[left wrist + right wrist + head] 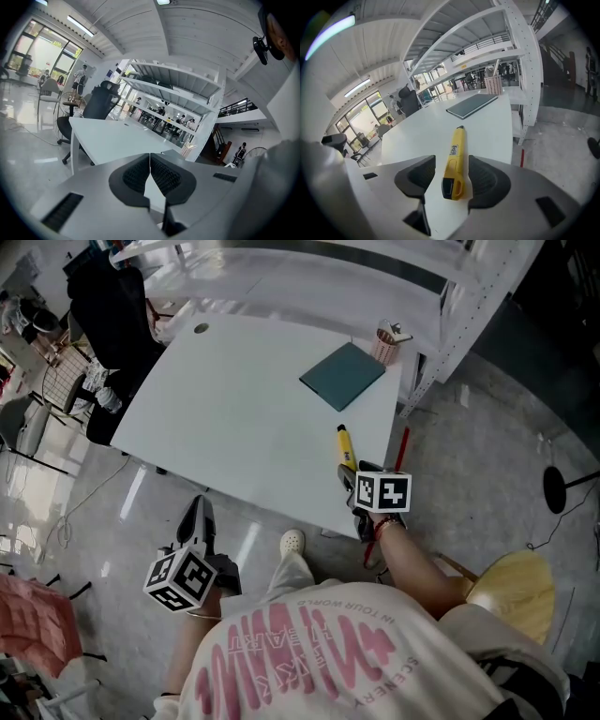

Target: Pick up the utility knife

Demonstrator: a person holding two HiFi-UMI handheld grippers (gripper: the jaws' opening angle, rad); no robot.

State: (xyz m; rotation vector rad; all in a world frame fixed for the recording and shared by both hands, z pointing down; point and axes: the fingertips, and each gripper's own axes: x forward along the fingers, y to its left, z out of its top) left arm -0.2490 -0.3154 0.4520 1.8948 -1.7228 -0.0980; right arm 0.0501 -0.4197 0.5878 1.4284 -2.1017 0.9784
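Note:
A yellow utility knife (345,446) lies flat on the white table (234,418), close to its near right corner. In the right gripper view the knife (455,159) has its butt end between the jaws and its tip pointing away. My right gripper (452,180) stands open around that end, and a gap shows on each side of the knife. In the head view the right gripper (354,482) sits at the table's edge just behind the knife. My left gripper (199,517) hangs low over the floor in front of the table; its jaws are shut and empty (150,176).
A teal notebook (342,375) lies at the table's far right, with a pink mesh pen cup (386,345) beyond it. A white shelf rack (469,296) stands to the right. A black office chair (108,306) is at the far left, and a wooden stool (511,596) stands beside the person.

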